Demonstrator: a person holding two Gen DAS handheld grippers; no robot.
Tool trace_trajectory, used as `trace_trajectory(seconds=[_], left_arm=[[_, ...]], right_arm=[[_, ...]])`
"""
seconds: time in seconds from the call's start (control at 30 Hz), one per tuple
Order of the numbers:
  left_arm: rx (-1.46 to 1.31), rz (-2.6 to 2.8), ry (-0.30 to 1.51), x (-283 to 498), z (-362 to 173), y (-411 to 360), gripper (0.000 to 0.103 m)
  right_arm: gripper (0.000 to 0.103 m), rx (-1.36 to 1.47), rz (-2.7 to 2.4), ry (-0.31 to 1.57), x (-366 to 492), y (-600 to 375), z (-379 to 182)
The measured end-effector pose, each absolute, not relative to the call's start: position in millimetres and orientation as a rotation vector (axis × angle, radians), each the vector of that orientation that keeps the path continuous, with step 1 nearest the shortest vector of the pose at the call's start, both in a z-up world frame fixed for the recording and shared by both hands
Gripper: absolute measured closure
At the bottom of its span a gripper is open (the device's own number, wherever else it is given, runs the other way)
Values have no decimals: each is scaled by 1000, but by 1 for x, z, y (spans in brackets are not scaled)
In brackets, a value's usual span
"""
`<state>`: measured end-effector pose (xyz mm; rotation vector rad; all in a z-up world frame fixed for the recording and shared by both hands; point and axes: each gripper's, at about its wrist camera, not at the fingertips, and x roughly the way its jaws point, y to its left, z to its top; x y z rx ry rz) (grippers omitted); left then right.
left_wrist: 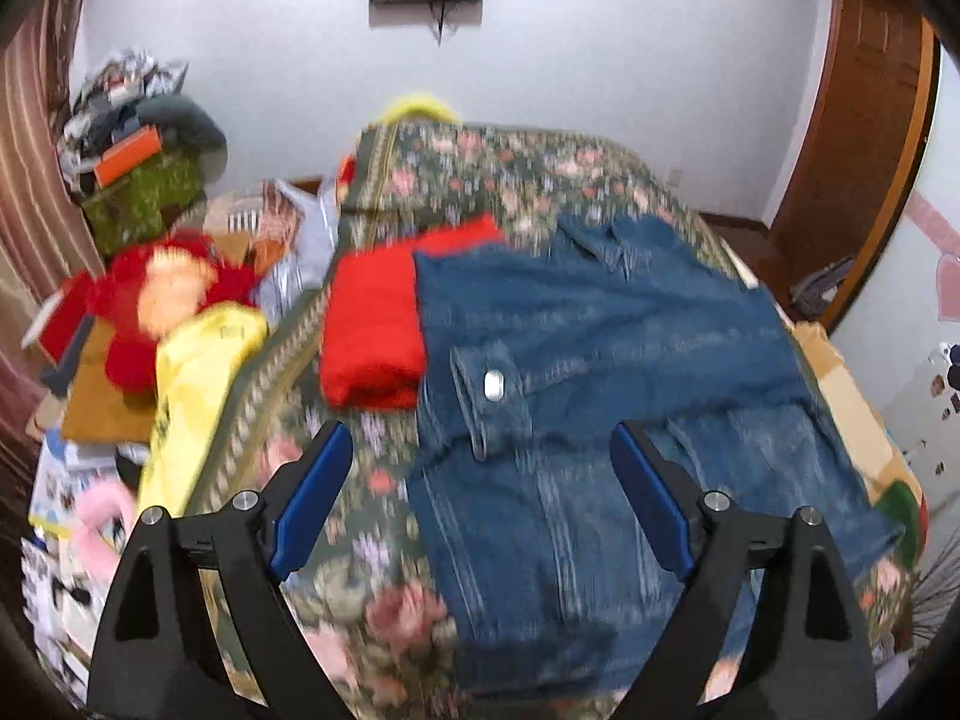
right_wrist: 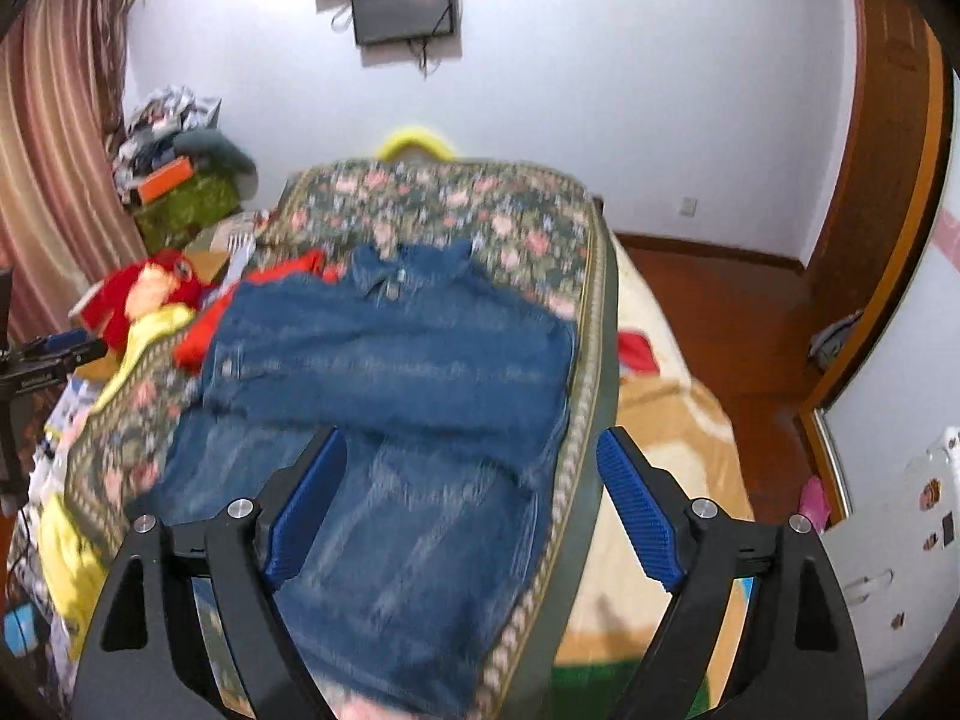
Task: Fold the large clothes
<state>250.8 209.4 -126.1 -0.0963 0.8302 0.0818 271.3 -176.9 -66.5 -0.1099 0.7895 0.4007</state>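
A blue denim jacket [left_wrist: 600, 372] lies spread on the floral bedspread [left_wrist: 480, 180], collar toward the far end, its sleeves folded across the body. In the right wrist view the same denim jacket [right_wrist: 390, 372] fills the bedspread [right_wrist: 468, 210] up to the right border. A folded red garment [left_wrist: 372, 330] lies just left of the jacket, and only a strip of this red garment [right_wrist: 198, 336] shows in the right wrist view. My left gripper [left_wrist: 480, 438] hangs open above the jacket's near left part, nothing between its blue pads. My right gripper [right_wrist: 471, 444] is open above the jacket's near right edge, holding nothing.
Left of the bed is a clutter of things: a red plush toy [left_wrist: 162, 294], a yellow cloth [left_wrist: 198, 396], a green box with an orange one on top [left_wrist: 144, 192]. A beige blanket [right_wrist: 660, 420] covers the bed's right side. A wooden door [right_wrist: 888, 150] stands at right.
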Motion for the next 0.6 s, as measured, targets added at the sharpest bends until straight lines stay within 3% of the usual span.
trace_trajectory(seconds=[0.33, 0.6], left_arm=[[-223, 80, 1049, 216, -216, 224, 15], [-573, 23, 1157, 196, -276, 247, 15]], right_arm=[[20, 0, 383, 1058, 254, -197, -155], [20, 196, 359, 1237, 250, -210, -206]])
